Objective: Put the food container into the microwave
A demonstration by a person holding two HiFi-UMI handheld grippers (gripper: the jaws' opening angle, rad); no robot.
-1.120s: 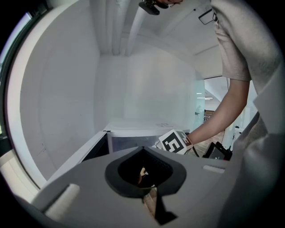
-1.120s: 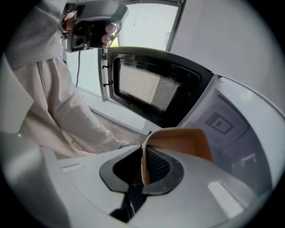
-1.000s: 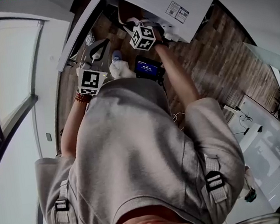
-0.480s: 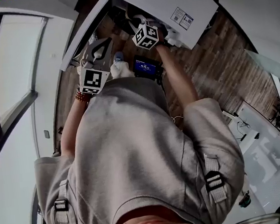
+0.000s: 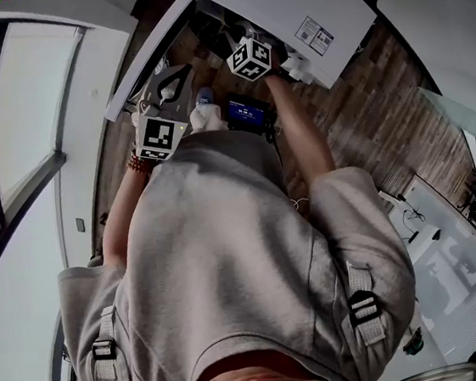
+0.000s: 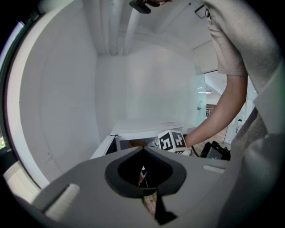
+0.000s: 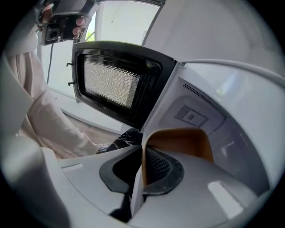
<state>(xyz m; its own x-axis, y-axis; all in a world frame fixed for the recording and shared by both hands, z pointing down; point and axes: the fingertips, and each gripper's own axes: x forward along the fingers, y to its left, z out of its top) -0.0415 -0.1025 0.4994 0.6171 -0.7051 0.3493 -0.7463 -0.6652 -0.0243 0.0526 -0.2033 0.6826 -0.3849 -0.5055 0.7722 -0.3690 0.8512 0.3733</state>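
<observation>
Your right gripper (image 7: 140, 180) pinches the wall of the food container (image 7: 178, 141), which sits at the mouth of the microwave (image 7: 222, 98), right of its open door (image 7: 111, 84). Your left gripper (image 6: 143, 178) is pressed together and holds nothing.

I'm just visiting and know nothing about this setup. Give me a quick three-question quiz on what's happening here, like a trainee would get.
1. Multiple choice: what does the right hand-held gripper grip?
A) a mug
B) the food container, by its wall
C) a spoon

2. True or false: the microwave door stands open.

3. Short answer: what is between the jaws of the left hand-held gripper?

Key:
1. B
2. True
3. Nothing; its jaws are together.
</observation>
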